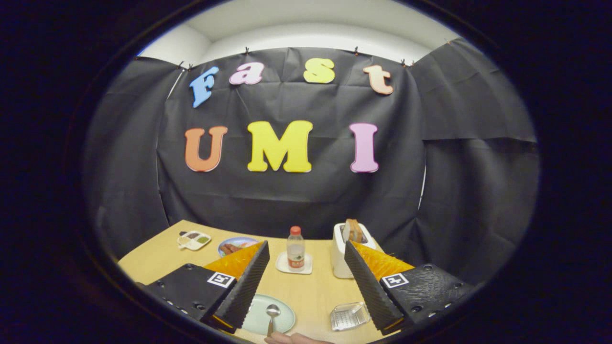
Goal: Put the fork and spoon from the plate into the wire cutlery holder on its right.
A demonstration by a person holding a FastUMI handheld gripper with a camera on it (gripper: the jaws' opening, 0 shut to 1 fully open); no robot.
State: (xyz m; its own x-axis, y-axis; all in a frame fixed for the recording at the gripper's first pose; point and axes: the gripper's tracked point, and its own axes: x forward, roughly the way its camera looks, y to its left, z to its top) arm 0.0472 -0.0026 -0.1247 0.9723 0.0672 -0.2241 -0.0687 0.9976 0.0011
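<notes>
The gripper [306,282] hangs above the table [158,258] with its two fingers spread wide and nothing between them. Low in the frame, just inside the left finger, sits the plate [282,321], pale green, with the spoon [272,313] lying on it, bowl pointing away from the camera. The fork cannot be made out; it may lie on the part of the plate covered by the left finger, but that is a guess. To the right of the plate, just inside the right finger, stands the wire cutlery holder [350,316], and it looks empty as far as its mesh can be read. So the task seems hardly begun: the spoon is not yet lifted and both pieces are left to move. At the very bottom centre a fingertip [291,339] pokes in, cut off by the edge. Beyond the fingers, mid-frame, stand a bottle [295,251] on a small saucer and a toaster [346,251]; further left lie a food plate [236,246] and a small tray [193,240].
</notes>
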